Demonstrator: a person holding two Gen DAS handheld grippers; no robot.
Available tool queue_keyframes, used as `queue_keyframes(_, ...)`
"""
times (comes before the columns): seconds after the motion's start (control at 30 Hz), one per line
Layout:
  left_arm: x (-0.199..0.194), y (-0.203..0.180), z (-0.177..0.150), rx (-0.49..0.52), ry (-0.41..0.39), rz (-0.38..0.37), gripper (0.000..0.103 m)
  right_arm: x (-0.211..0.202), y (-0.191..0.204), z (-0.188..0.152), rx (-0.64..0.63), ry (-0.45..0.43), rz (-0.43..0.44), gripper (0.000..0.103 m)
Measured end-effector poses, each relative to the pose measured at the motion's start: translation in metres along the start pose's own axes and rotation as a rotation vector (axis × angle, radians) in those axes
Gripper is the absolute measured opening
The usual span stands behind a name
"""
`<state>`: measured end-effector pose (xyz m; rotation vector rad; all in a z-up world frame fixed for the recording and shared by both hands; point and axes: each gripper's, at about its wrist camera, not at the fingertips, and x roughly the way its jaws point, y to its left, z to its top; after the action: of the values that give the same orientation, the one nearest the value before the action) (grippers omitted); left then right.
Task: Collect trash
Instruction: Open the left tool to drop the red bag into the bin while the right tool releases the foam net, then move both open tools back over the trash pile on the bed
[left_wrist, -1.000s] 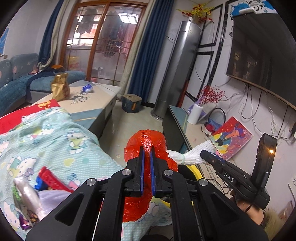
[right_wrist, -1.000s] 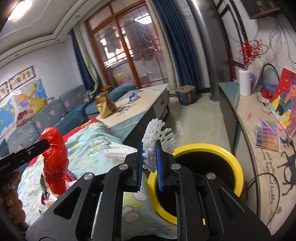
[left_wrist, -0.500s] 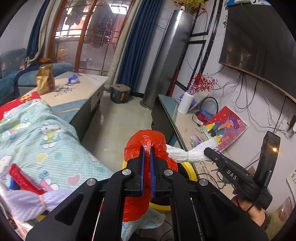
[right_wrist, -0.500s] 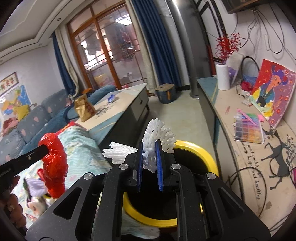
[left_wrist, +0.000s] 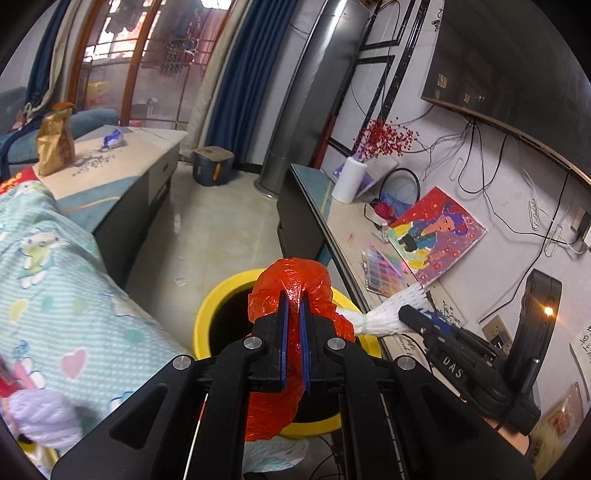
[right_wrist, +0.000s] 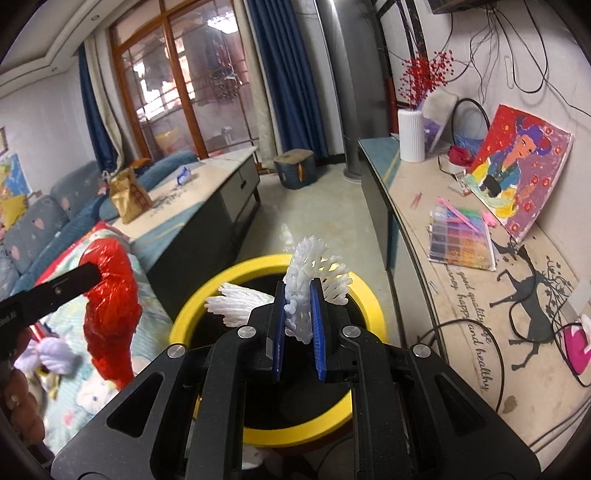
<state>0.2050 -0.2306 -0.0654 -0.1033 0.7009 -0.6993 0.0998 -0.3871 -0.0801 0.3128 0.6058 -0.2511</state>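
In my left wrist view, at the centre, my left gripper (left_wrist: 293, 325) has its fingers nearly closed on a red bag (left_wrist: 291, 284). The bag's long axis runs up and down the frame: the crumpled top stands above the fingertips, and the tail hangs below, in front of the yellow bin (left_wrist: 221, 302). The bag is over the bin's mouth, not inside it.

At the right of this view, my right gripper (left_wrist: 415, 318) holds a white foam net (left_wrist: 388, 312). The net lies almost level, its flared end in the gripper and its tied end touching the red bag.

In my right wrist view, the right gripper (right_wrist: 298, 299) has its fingers a little apart, pressed on the foam net (right_wrist: 310, 269), which fans upward at centre frame. A second tuft points left, over the bin (right_wrist: 221, 291). The inside of the bin is dark; I cannot tell what is in it.
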Motion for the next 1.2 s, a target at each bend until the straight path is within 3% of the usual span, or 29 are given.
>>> queue_keyframes(0.4, 0.046, 0.0, -0.003, -0.021, 0.064, -0.027, 0.006, 0.021, -0.009, -0.012, 0.011, 0.076, -0.006, 0.015)
queue_keyframes(0.5, 0.054, 0.001, -0.004, -0.027, 0.091, -0.027, 0.009, 0.024, -0.009, -0.014, 0.011, 0.087, -0.006, 0.026)
queue_keyframes(0.53, 0.058, 0.0, -0.004, -0.026, 0.098, -0.028, 0.018, 0.024, -0.009, -0.014, 0.012, 0.089, -0.005, 0.03)
queue_keyframes(0.57, 0.058, 0.001, -0.004, -0.026, 0.1, -0.028, 0.035, 0.024, -0.009, -0.014, 0.013, 0.09, -0.006, 0.032)
queue_keyframes(0.63, 0.057, 0.002, -0.005, -0.028, 0.096, -0.035, 0.052, 0.023, -0.009, -0.014, 0.017, 0.089, -0.008, 0.035)
queue_keyframes(0.7, 0.055, 0.003, -0.007, -0.022, 0.092, -0.031, 0.057, 0.021, -0.009, -0.014, 0.024, 0.083, -0.009, 0.039)
queue_keyframes(0.77, 0.05, 0.004, -0.008, -0.018, 0.081, -0.025, 0.072, 0.019, -0.009, -0.014, 0.029, 0.078, -0.009, 0.042)
queue_keyframes(0.97, 0.027, 0.005, -0.008, 0.002, 0.027, 0.006, 0.086, 0.01, -0.006, -0.01, 0.037, 0.053, 0.001, 0.051)
queue_keyframes(1.2, -0.011, 0.013, -0.006, -0.001, -0.043, 0.073, 0.094, -0.003, 0.005, -0.007, 0.025, 0.027, 0.035, 0.056)
